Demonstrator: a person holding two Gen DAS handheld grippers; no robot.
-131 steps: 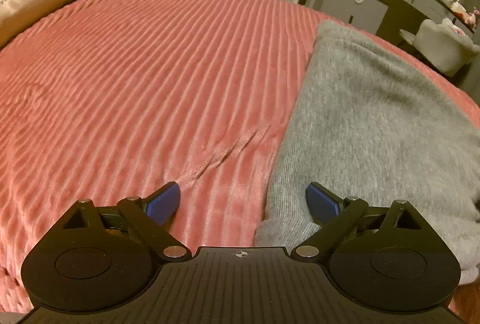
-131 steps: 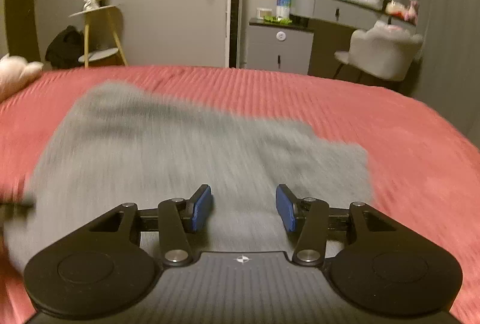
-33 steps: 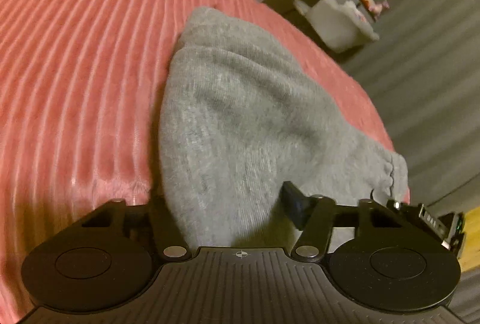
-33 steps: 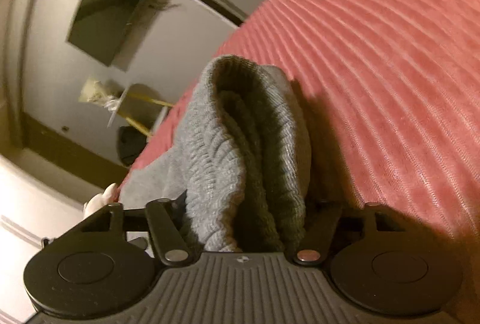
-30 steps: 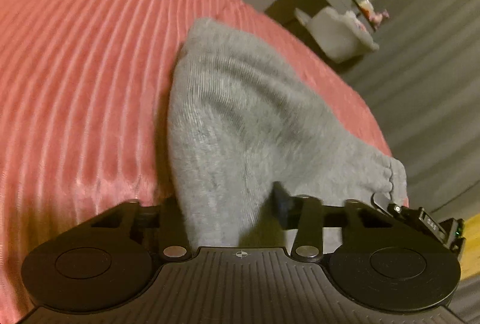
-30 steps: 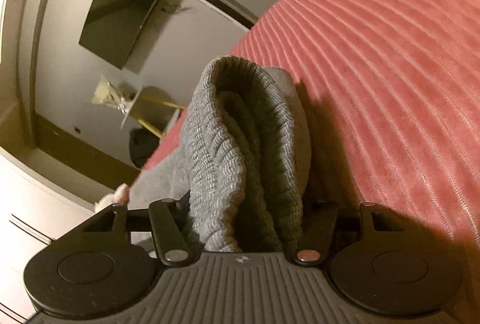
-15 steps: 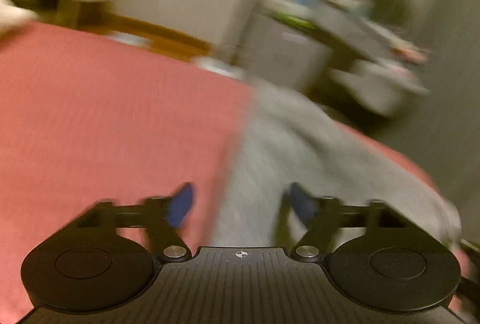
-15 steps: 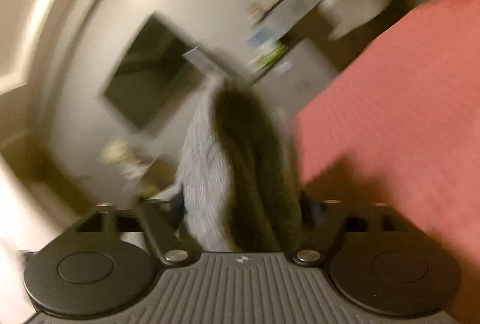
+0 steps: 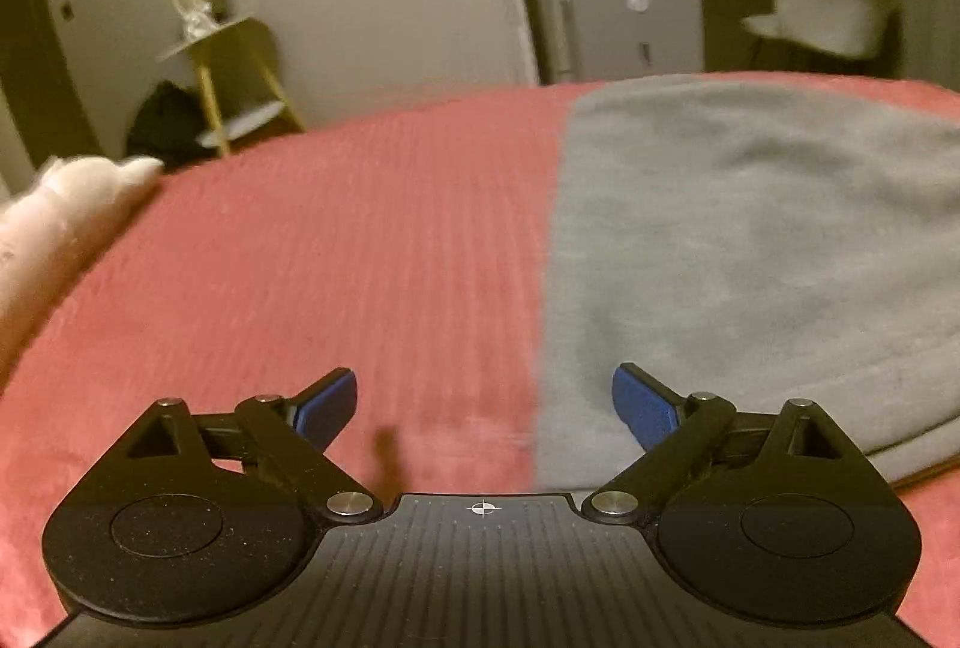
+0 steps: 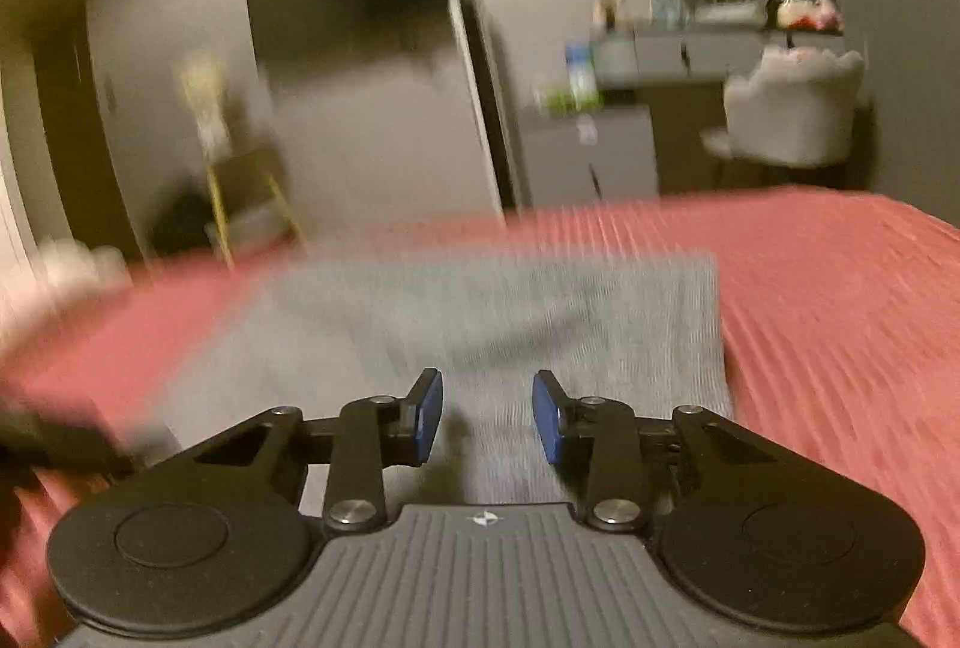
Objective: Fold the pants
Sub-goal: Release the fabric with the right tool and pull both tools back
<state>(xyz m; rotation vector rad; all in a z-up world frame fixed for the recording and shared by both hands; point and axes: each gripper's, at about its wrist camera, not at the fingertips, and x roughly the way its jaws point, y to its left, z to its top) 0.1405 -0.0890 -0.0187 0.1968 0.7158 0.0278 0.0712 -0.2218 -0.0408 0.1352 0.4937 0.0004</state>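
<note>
Left wrist view: the left gripper [image 9: 485, 402] is spreading wide with nothing gripped, over the gray pants' [image 9: 750, 252] left edge on the red bedspread [image 9: 336, 252]. Blurred right wrist view: the right gripper [image 10: 487, 417] is narrowing, seemingly empty; beyond stand a cabinet [image 9: 636, 27] and chair [image 9: 834, 9].

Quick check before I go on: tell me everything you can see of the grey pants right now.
The grey pants look like a soft, fleecy knit, folded into a broad, roughly rectangular slab lying flat on the red ribbed bedspread. Their left edge runs straight; a rounded layered edge shows at the near right. Mild wrinkles cross the top. Neither gripper holds them: the left gripper is opening with nothing pinched, the right gripper is closing above the cloth, its pads gripping nothing. Motion blur hides finer detail.
</note>
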